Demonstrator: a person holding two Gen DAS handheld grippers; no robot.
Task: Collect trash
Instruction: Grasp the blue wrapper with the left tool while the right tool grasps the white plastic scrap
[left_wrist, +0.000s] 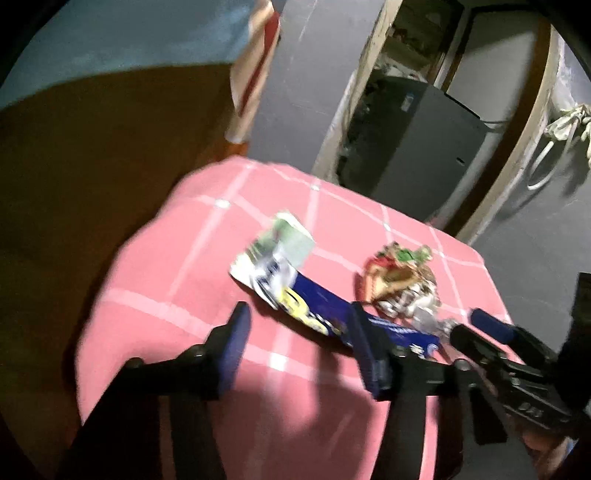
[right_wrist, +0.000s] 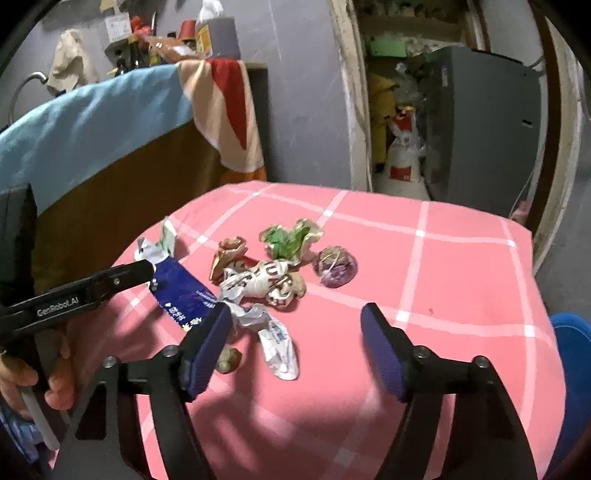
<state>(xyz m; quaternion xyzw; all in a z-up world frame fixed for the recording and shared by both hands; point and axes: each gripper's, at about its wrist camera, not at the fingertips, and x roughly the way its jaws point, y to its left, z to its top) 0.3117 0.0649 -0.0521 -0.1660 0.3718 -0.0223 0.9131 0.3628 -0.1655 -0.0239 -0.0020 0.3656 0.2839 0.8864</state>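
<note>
Trash lies on a pink checked tablecloth (right_wrist: 443, 266). A long blue wrapper (left_wrist: 325, 314) with a white and green end lies before my left gripper (left_wrist: 299, 325), which is open just over its near part; it also shows in the right wrist view (right_wrist: 181, 288). A heap of crumpled wrappers (right_wrist: 266, 280), a green one (right_wrist: 288, 240), a purple ball (right_wrist: 336, 266) and a white plastic scrap (right_wrist: 280, 350) lie ahead of my right gripper (right_wrist: 295, 325), which is open and empty. The heap also shows in the left wrist view (left_wrist: 399, 280).
A brown cabinet (right_wrist: 110, 184) draped with a blue cloth (right_wrist: 85, 122) and a striped towel (right_wrist: 225, 107) stands at the left. A grey appliance (right_wrist: 487, 122) and a white sack (right_wrist: 402, 162) stand behind the table. A blue object (right_wrist: 572, 362) is at the right edge.
</note>
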